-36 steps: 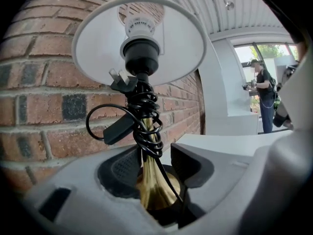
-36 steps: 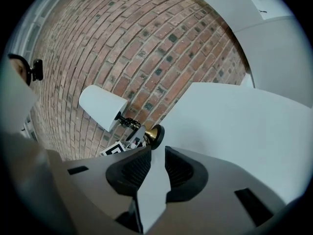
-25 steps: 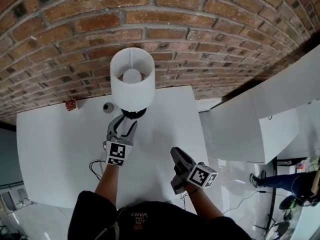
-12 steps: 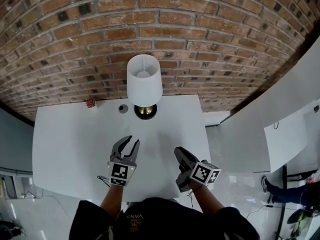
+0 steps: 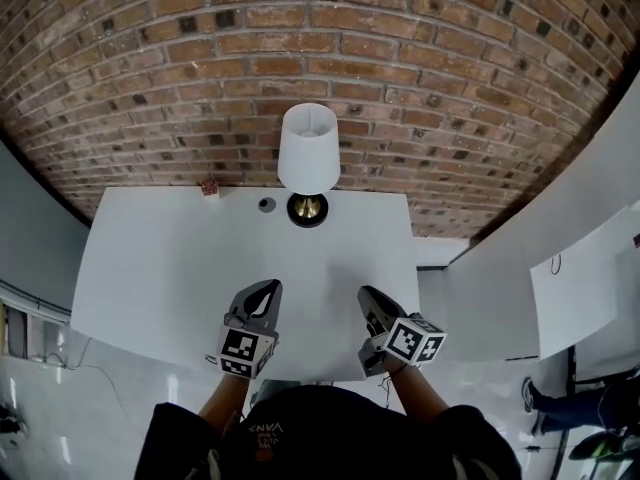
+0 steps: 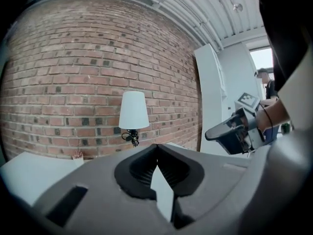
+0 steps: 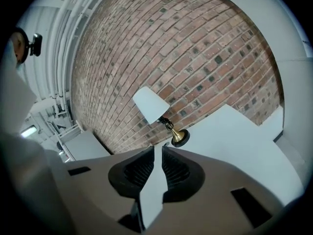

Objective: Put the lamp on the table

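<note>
The lamp (image 5: 308, 148), with a white shade and a brass foot (image 5: 307, 208), stands upright on the white table (image 5: 170, 268) close to the brick wall. Nothing touches it. It also shows straight ahead of the left gripper as the lamp (image 6: 133, 110), and in the right gripper view as the lamp (image 7: 152, 105). My left gripper (image 5: 266, 290) hovers over the table's front part, well short of the lamp, shut and empty. My right gripper (image 5: 369, 296) is beside it. Its jaws are closing with a narrow gap and nothing between them.
A small reddish object (image 5: 209, 187) and a small grey disc (image 5: 266, 205) lie on the table by the brick wall (image 5: 300, 48). White cabinets (image 5: 500, 288) stand to the right. A person's legs (image 5: 560, 408) show on the floor at lower right.
The left gripper, open at the lamp's foot a second ago, has drawn back toward the front edge and shut. The lamp stays standing. The right gripper's jaws have narrowed.
</note>
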`<control>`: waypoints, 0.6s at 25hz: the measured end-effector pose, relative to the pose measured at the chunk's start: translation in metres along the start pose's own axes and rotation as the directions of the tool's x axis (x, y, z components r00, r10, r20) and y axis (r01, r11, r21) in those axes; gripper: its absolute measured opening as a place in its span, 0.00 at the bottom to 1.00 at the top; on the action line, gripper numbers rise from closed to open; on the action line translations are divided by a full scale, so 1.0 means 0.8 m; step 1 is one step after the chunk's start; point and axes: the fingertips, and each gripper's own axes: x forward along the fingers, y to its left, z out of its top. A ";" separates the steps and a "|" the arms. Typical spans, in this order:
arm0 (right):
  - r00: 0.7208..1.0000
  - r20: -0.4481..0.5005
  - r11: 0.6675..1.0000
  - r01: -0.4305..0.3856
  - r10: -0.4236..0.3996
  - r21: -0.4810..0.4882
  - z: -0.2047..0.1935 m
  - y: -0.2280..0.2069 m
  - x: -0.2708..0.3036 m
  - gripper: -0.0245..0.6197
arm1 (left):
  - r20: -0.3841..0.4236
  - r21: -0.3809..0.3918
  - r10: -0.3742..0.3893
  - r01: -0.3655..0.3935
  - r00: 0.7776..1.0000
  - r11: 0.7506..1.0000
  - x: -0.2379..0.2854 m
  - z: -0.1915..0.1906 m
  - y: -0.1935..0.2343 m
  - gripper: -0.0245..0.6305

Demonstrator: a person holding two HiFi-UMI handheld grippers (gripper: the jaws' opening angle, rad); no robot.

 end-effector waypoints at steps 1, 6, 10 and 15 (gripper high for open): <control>1.000 0.000 1.000 -0.009 0.009 -0.012 -0.002 0.003 -0.005 0.10 | 0.004 -0.009 0.010 -0.010 1.000 1.000 -0.009 0.003 -0.004 0.05; 0.998 0.000 0.994 -0.062 0.062 -0.088 0.000 0.026 -0.025 0.04 | 0.010 -0.045 0.035 -0.034 0.999 0.998 -0.048 0.011 -0.032 0.05; 0.995 -0.020 0.976 -0.100 0.098 -0.192 -0.009 0.047 -0.036 0.04 | 0.018 -0.034 0.055 -0.054 0.998 0.998 -0.078 0.009 -0.051 0.05; 0.993 -0.055 0.932 -0.114 0.101 -0.345 -0.024 0.063 -0.045 0.04 | 0.009 -0.029 0.059 -0.058 0.998 0.998 -0.100 0.001 -0.070 0.05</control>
